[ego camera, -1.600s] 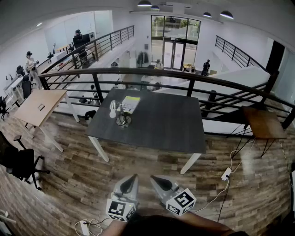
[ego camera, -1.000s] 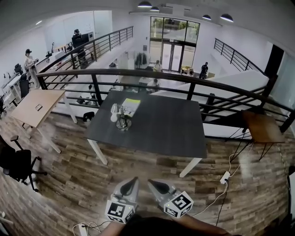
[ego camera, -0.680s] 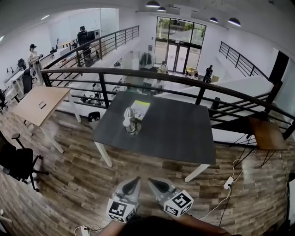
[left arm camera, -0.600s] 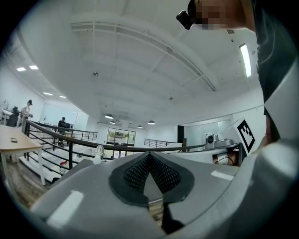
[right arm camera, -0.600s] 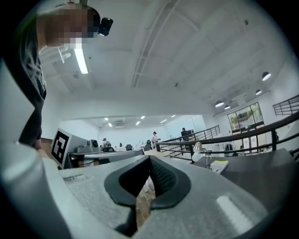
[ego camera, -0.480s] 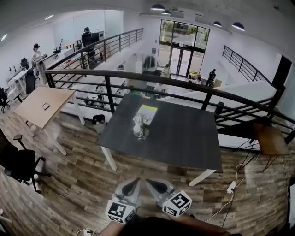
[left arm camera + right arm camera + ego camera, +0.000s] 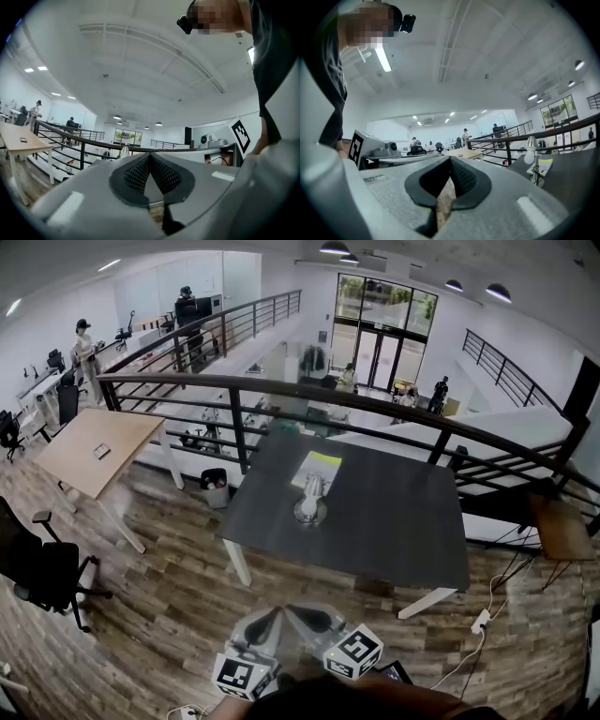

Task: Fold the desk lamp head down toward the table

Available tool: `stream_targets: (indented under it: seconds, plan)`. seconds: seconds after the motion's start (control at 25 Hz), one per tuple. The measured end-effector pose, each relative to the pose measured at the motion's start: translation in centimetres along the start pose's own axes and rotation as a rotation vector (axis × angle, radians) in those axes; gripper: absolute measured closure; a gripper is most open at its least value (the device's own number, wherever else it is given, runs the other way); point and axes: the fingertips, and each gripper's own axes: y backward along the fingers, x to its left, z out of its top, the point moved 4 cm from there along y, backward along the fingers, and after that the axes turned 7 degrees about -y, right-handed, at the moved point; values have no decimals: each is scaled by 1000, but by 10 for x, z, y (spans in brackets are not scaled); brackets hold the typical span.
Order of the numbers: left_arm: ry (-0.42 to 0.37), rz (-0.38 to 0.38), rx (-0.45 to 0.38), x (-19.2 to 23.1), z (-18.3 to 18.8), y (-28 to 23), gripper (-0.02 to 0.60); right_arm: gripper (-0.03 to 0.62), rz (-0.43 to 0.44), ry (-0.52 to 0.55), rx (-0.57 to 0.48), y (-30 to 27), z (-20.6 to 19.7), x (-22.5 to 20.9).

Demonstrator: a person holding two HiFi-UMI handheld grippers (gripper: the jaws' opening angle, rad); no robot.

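Bearing a desk lamp (image 7: pixel 310 497), dark table (image 7: pixel 398 521) stands by railing (image 7: pixel 238 427); left gripper (image 7: pixel 270 617) and right gripper (image 7: pixel 302 613) closed, empty.

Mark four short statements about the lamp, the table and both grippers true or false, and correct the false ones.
1. The desk lamp stands on the dark table. True.
2. The right gripper is clamped on the lamp. False: its jaws are shut on nothing, and the lamp is well ahead of it.
3. A yellow-green sheet lies on the table just beyond the lamp. True.
4. The left gripper rests on the tabletop. False: it is held over the wooden floor, short of the table, with its jaws together.
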Motion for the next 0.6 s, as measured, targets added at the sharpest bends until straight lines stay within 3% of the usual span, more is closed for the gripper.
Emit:
stream_targets:
  seconds: [0.6]
  plan:
    - [-32,117,17,58,-16,-28,580,592,66,-18,13,-51,9,-45]
